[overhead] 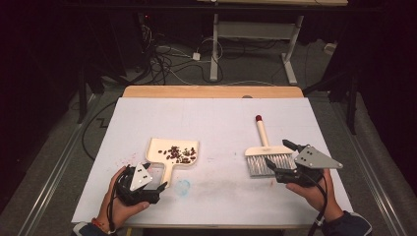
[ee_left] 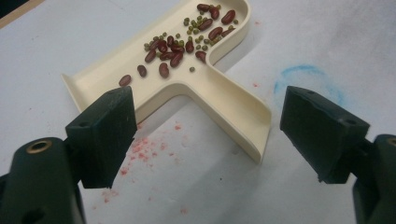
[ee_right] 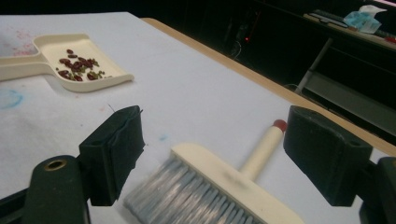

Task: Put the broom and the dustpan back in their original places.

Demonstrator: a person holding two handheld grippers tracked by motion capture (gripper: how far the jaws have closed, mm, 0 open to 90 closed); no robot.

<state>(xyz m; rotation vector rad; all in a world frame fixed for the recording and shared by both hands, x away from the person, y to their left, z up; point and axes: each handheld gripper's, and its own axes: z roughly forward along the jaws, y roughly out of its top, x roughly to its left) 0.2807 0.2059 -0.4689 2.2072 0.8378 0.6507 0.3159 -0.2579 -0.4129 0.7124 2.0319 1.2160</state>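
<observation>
A white-covered desk stands in a dark room with cables on the floor behind. The cream dustpan lies left of centre, handle toward the person; the left gripper view reveals red and green beans inside. The brush lies right, handle pointing away, bristles nearest. The left gripper and the right gripper both gape wide, holding nothing.

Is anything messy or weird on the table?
A little. The white table cover has red speckles by the dustpan handle and a smeared blue ring. The beans all sit inside the dustpan, none spilled. The brush lies flat, bristles intact.
</observation>
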